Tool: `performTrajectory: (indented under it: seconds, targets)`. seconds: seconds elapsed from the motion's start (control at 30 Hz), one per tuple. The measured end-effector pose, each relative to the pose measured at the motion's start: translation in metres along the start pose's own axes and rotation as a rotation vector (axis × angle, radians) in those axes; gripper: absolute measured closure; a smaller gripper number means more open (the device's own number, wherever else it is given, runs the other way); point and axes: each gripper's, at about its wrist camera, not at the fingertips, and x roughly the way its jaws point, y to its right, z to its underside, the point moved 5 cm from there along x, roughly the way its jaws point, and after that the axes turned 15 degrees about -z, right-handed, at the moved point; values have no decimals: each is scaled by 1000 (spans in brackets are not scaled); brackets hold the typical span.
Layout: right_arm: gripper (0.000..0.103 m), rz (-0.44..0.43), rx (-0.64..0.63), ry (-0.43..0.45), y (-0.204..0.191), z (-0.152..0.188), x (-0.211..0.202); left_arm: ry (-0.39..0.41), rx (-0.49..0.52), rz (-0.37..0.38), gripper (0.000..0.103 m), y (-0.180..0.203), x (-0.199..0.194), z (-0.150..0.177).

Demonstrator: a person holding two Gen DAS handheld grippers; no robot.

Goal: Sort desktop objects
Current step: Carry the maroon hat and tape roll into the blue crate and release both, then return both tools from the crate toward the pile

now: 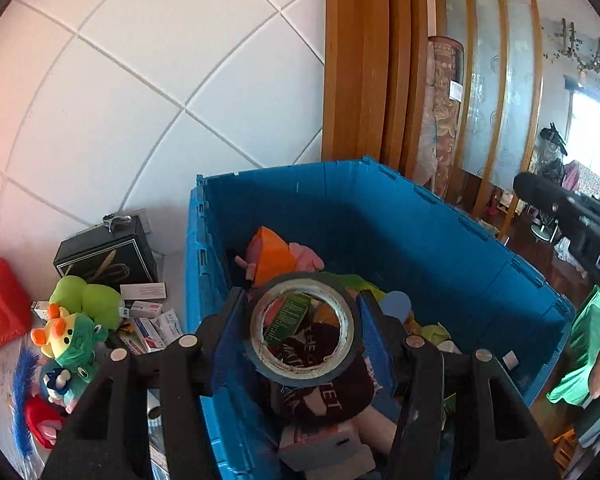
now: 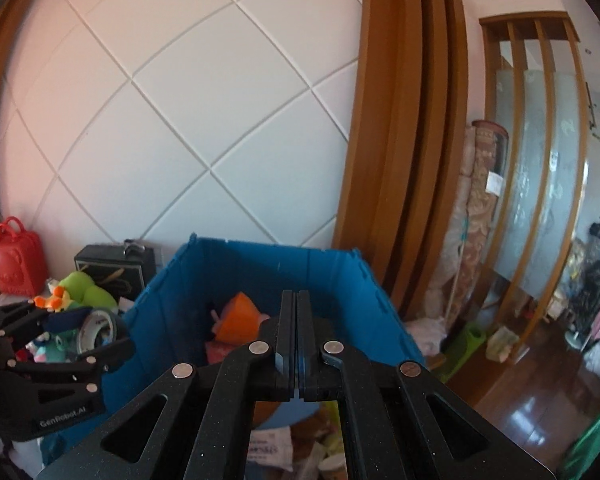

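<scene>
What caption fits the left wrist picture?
Left gripper holds a tape roll above the blue bin.

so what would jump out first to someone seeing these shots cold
The roll of tape, clamped in the left hand-held gripper, fills the middle of the left wrist view. Right behind and under it is the big blue crate, already holding an orange plush toy. Left of the crate, a heap of bright plush toys sits below the white tiled wall.
</scene>
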Motion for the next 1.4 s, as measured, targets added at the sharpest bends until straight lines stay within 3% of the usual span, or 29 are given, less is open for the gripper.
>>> performTrajectory:
  seconds: [0.17, 0.33, 0.37, 0.43, 0.47, 0.5, 0.67, 0.87, 1.13, 1.4]
  targets:
    - [102, -4, 43, -56, 33, 40, 2, 17, 27, -41, 29, 23, -7, 7]
    - [98, -9, 59, -78, 53, 60, 1, 51, 40, -76, 24, 35, -12, 12]
    - [90, -8, 63, -80, 55, 63, 1, 54, 42, -86, 24, 37, -13, 13]
    - [64, -6, 68, -87, 59, 67, 2, 59, 37, -92, 24, 38, -14, 16]
    - [37, -2, 67, -88, 60, 70, 2, 58, 29, -87, 23, 38, -15, 18]
    - [18, 4, 60, -87, 61, 73, 0, 57, 21, -84, 23, 37, -15, 19]
    - [0, 52, -3, -82, 56, 79, -5, 69, 0, -101, 23, 36, -18, 27]
    - [0, 86, -54, -57, 47, 84, -12, 129, -44, -113, 23, 26, -35, 34]
    - [0, -8, -43, 21, 15, 81, -16, 256, -128, -266, 23, -26, -75, 45]
    - [0, -150, -59, 77, -50, 66, -8, 183, -232, -402, 23, -120, -80, 80]
